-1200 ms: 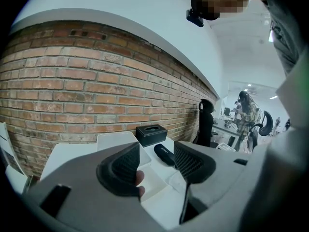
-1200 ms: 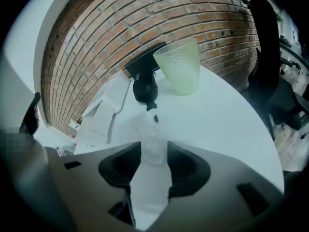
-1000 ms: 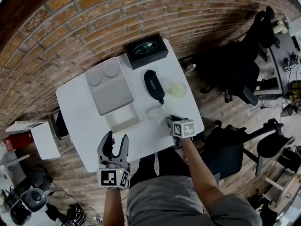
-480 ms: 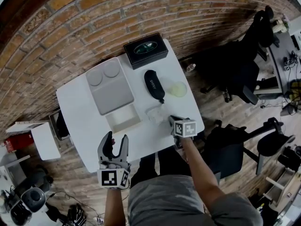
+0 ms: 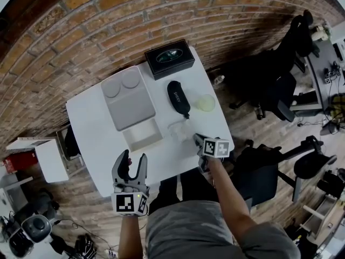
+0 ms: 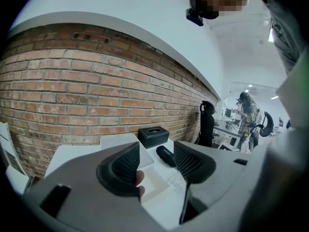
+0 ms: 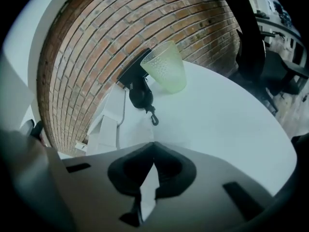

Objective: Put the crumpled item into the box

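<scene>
Right tongs [image 5: 196, 138] are closed, perhaps pinching the crumpled plastic wrap [image 5: 178, 129] for the box [image 5: 143, 135] beside; left tongs [image 5: 133, 158] wait wide, empty.

The white table [image 5: 89, 134] is bare along its near edge and left side, giving open passage to the shallow box [image 5: 141, 135], which is uncovered on top, with its grey lid [image 5: 128, 102] lying flat just behind it. To the right, a black case [image 5: 178, 97], a green cup [image 5: 205, 102] and a black box [image 5: 169, 58] stand beyond the crumpled item [image 5: 178, 129]. Only a narrow bare strip separates the case from the lid.
</scene>
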